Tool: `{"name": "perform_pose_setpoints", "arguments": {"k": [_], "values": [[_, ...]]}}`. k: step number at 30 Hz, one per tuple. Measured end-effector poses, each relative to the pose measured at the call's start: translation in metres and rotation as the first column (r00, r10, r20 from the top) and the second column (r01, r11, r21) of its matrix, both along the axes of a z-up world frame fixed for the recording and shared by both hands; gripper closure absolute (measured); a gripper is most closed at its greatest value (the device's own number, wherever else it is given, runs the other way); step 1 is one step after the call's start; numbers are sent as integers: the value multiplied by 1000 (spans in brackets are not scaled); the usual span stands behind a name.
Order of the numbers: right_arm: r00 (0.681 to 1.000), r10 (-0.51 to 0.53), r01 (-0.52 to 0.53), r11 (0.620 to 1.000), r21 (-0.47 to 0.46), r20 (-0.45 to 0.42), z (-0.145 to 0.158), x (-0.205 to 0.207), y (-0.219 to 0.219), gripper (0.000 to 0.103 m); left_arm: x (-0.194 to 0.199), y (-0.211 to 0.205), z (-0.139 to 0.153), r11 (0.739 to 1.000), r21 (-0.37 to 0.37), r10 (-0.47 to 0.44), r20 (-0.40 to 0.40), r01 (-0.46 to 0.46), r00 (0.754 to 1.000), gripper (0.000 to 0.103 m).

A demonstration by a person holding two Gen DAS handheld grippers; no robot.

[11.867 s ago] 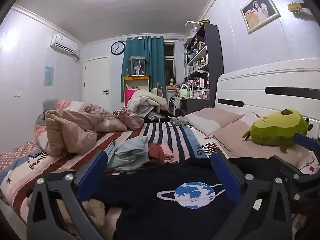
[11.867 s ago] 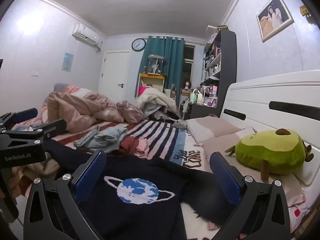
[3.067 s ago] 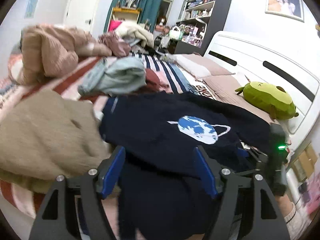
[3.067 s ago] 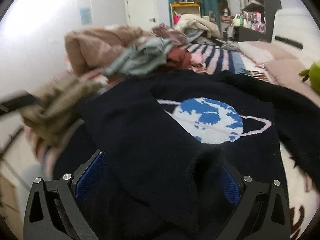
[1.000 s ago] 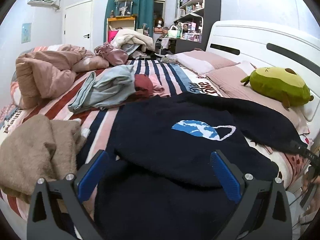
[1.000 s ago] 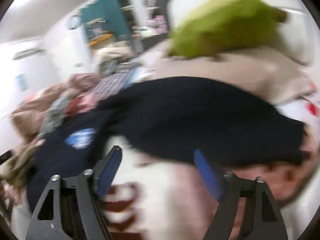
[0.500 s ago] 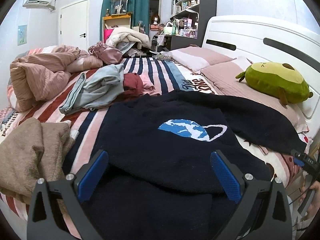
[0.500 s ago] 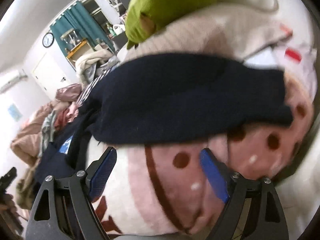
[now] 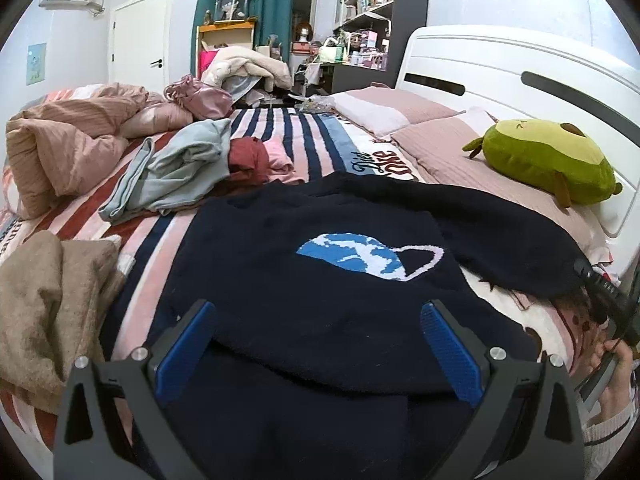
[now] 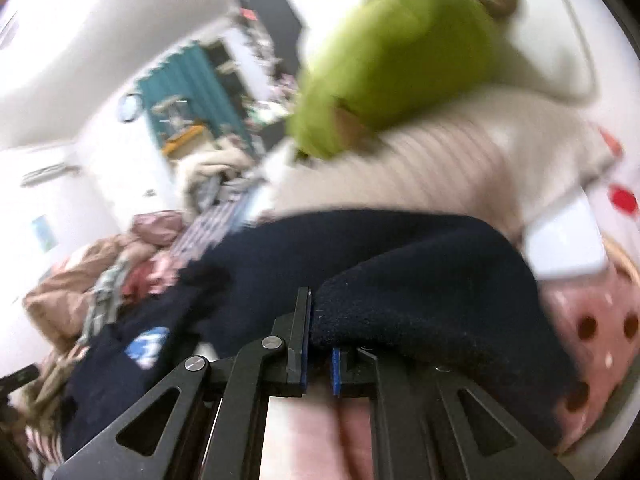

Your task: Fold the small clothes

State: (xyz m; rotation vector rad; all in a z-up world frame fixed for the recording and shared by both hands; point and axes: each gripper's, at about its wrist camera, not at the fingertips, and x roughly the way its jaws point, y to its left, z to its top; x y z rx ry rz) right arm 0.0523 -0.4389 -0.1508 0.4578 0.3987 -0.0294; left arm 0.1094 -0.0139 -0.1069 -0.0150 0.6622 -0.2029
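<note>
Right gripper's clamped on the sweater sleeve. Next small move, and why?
Probably lift the right gripper and carry the sleeve across the navy sweater toward the planet design: jaws are shut on the cuff, that sleeve lies stretched out, and the left gripper is open.

The navy sweater [image 9: 304, 280] was a thick, fuzzy knit, matt, with a woven-in blue planet. The left gripper [image 9: 318, 350] had matt black plastic arms, ribbed blue pads [image 9: 450, 354] and shiny metal screws. The striped blanket [image 9: 296, 136] looked soft and fleecy, the tan garment [image 9: 44, 300] plush. The avocado toy [image 9: 548, 162] was velvety cloth; the headboard [image 9: 500, 68] smooth, glossy white.
</note>
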Motion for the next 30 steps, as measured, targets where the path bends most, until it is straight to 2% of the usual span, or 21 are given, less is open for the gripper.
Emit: {"name": "perform_pose_setpoints", "arguments": {"k": [6, 9, 12, 16, 22, 25, 27, 29, 30], "values": [[981, 174, -167, 982, -84, 88, 48, 13, 62, 101, -7, 4, 7, 997, -49, -60, 11, 60, 998, 2], [955, 277, -266, 958, -111, 103, 63, 25, 102, 101, -14, 8, 14, 996, -51, -73, 36, 74, 997, 2], [917, 388, -380, 921, -93, 97, 67, 34, 143, 101, -23, 19, 20, 993, -76, -81, 57, 85, 995, 2], [869, 490, -481, 870, -109, 72, 62, 42, 195, 101, -34, 39, 25, 993, -95, -69, 75, 76, 995, 2], [772, 635, -634, 768, -86, -14, 38, 51, 268, 101, -50, 76, 28, 994, -98, -33, 88, 41, 996, 2], [696, 709, -718, 692, -74, -117, 16, 54, 306, 100, -56, 94, 25, 995, -102, -9, 87, 18, 996, 2], [670, 716, -738, 671, -76, -194, 0, 54, 325, 97, -60, 104, 23, 995, -104, 4, 86, 5, 996, 2], [654, 717, -746, 664, -47, -243, -13, 57, 332, 92, -61, 110, 18, 994, -110, 12, 80, -3, 997, 2], [646, 718, -748, 663, -27, -260, -19, 59, 333, 81, -61, 113, 16, 993, -116, 15, 72, -6, 997, 2]]}}
